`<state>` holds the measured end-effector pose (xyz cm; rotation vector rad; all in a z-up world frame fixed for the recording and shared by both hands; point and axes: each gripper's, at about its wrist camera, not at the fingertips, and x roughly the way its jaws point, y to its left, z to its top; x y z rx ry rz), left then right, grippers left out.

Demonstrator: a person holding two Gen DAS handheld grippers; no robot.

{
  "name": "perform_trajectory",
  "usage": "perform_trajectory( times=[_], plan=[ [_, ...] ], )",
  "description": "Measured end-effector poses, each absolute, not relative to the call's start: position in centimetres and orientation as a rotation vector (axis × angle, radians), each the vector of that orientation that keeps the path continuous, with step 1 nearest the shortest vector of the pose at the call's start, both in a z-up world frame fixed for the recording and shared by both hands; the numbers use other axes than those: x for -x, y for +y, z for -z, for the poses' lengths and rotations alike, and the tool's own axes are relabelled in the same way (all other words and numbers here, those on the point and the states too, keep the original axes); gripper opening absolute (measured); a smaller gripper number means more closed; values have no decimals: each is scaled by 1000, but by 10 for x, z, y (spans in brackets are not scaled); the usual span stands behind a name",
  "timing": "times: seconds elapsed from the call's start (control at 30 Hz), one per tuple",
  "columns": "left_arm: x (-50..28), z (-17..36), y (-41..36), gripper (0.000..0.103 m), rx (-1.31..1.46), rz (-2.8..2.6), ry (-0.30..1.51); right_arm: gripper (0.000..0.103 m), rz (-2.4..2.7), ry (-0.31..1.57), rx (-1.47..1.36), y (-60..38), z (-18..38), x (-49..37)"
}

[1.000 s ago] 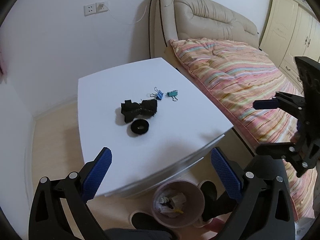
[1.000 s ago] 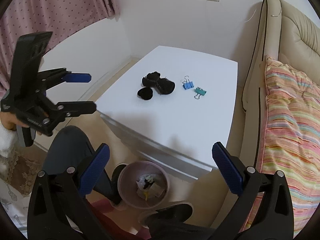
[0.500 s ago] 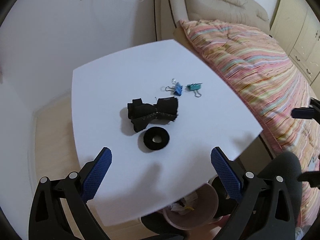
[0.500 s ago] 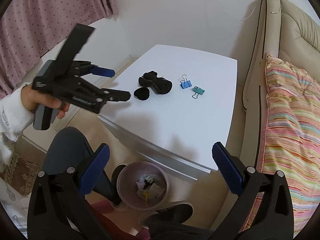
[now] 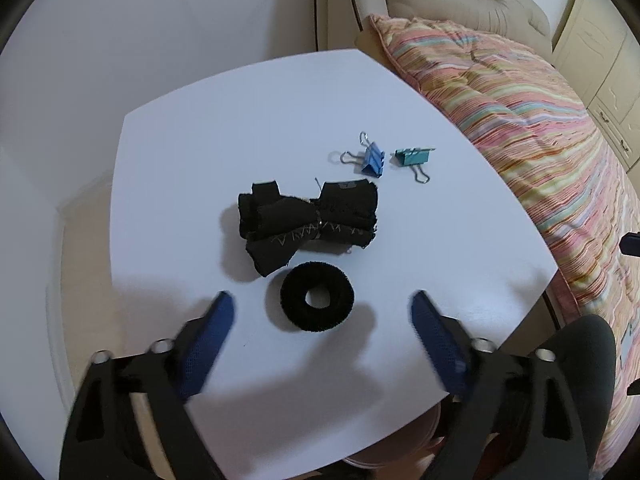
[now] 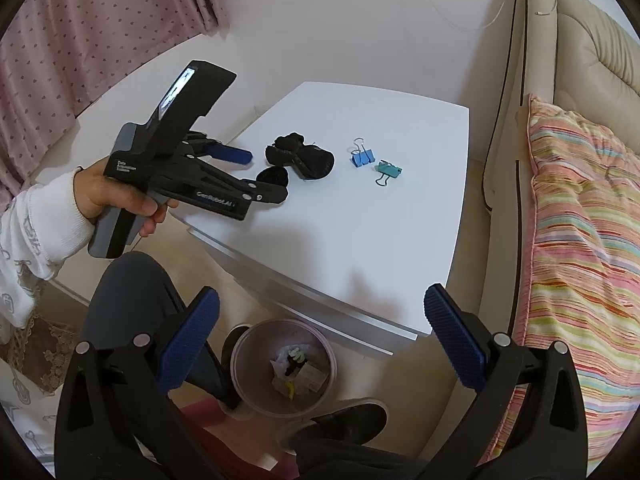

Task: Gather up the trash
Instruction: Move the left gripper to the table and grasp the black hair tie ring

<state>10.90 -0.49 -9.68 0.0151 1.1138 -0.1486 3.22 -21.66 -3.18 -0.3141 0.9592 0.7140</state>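
Observation:
A black fabric ring lies on the white table, with a rolled black cloth bundle just behind it. A blue binder clip and a teal binder clip lie farther back. My left gripper is open, low over the table, its fingers either side of the ring without touching. In the right wrist view the left gripper reaches over the ring. My right gripper is open and empty, above the pink trash bin under the table's front edge.
The bin holds crumpled paper scraps. A bed with a striped quilt and a beige headboard stands right of the table. A pink curtain hangs at the left. My legs and a shoe are beside the bin.
My left gripper has moved forward and down over the table until its fingers flank the black ring. The right gripper has stayed nearly still above the bin.

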Motion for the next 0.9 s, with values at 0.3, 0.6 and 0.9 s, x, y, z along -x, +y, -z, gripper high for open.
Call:
perform_trajectory(
  times=[0.3,0.6,0.9],
  plan=[
    [-113,102,-2,53,-7,139,1124,100,-718,968,310,-216,37,-34],
    [-113,102,-5,32,-13,151,1115,100,-722,972,314,-213,40,-35],
    [-101,90,3,32,-13,150,1081,100,-739,967,335,-205,37,-38]
  ],
)
